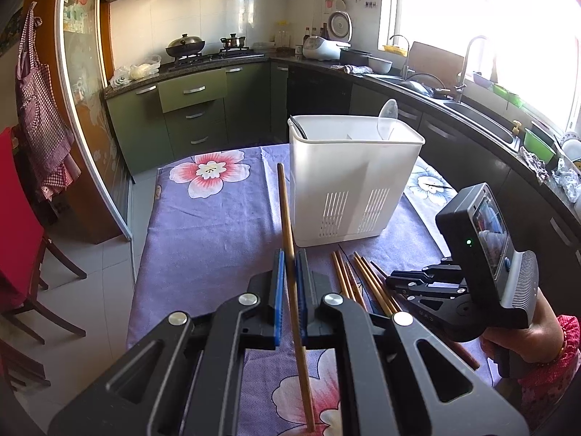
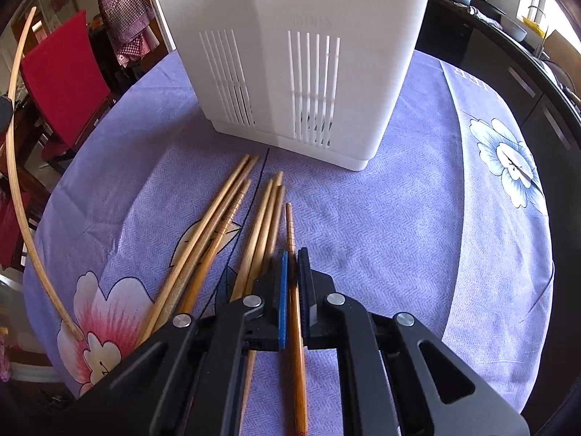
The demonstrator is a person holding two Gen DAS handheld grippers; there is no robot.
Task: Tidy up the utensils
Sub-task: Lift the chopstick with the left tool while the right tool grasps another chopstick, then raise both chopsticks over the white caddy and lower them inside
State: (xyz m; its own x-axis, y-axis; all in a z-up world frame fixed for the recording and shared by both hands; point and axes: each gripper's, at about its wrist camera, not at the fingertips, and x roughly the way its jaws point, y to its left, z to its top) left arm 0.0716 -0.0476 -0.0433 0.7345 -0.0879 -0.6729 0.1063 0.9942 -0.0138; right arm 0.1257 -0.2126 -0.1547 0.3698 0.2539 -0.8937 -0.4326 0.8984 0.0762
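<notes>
My left gripper (image 1: pixel 290 258) is shut on a wooden chopstick (image 1: pixel 287 210) and holds it tilted, tip up, just left of the white utensil holder (image 1: pixel 348 181); this chopstick also shows in the right wrist view (image 2: pixel 14 138). A clear spoon (image 1: pixel 386 118) and a dark utensil stand in the holder. My right gripper (image 2: pixel 293 254) is shut on a reddish-brown chopstick (image 2: pixel 290 229) low over the cloth, right of several loose chopsticks (image 2: pixel 225 225). The holder (image 2: pixel 290 54) stands just beyond. The right gripper's body (image 1: pixel 435 283) lies by the pile (image 1: pixel 359 279).
The table carries a purple flowered cloth (image 1: pixel 203 225). A red chair (image 1: pixel 18 225) stands to the left. Green kitchen cabinets (image 1: pixel 189 109) and a counter with a sink (image 1: pixel 472 109) run behind and to the right.
</notes>
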